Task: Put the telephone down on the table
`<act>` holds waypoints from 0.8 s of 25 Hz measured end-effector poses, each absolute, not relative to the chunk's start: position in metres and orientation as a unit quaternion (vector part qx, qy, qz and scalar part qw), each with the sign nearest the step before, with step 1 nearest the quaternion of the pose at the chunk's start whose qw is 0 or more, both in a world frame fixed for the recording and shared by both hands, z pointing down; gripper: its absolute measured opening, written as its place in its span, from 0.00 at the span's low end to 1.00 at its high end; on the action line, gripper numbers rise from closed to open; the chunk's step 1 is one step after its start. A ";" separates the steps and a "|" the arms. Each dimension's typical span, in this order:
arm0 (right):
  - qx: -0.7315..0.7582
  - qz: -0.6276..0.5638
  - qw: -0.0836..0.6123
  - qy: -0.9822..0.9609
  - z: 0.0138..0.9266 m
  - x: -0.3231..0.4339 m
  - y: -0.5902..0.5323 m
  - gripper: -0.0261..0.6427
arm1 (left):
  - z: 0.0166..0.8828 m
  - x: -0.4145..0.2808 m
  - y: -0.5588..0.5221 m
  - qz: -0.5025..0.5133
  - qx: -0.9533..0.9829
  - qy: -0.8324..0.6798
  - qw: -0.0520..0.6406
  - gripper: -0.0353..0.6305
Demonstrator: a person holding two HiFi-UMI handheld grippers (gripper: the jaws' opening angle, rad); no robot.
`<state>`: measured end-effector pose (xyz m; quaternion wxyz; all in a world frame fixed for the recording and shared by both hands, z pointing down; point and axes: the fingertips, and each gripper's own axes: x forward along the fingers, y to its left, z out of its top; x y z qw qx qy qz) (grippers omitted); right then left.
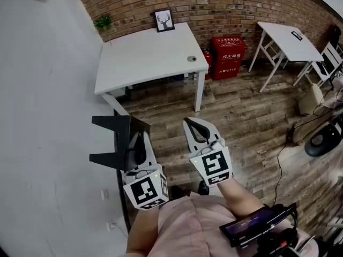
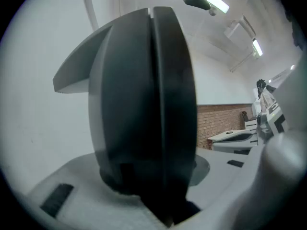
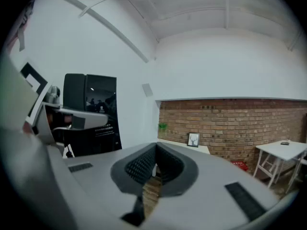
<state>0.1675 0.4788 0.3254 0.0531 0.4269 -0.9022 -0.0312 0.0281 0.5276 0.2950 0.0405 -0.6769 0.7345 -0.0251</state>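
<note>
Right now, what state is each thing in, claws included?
Left claw: shut on the telephone.
Telephone: gripped, not yet on the white table.
Right claw: shut, empty.
Picture frame: upright on the table, against the brick wall.

telephone (image 2: 144, 104): matt black plastic | floor (image 1: 241, 116): wood planks | wall (image 1: 225, 4): rough brick

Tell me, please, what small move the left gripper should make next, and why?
Probably carry the left gripper forward toward the white table. Its jaws are clamped on the dark telephone, while the table stands ahead by the brick wall, not yet under it. The right gripper is shut and empty.
</note>
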 end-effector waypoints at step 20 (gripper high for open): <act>0.268 -0.003 0.017 -0.963 0.321 0.174 0.496 0.33 | 0.300 0.076 0.520 -0.046 -0.794 0.606 0.016 0.31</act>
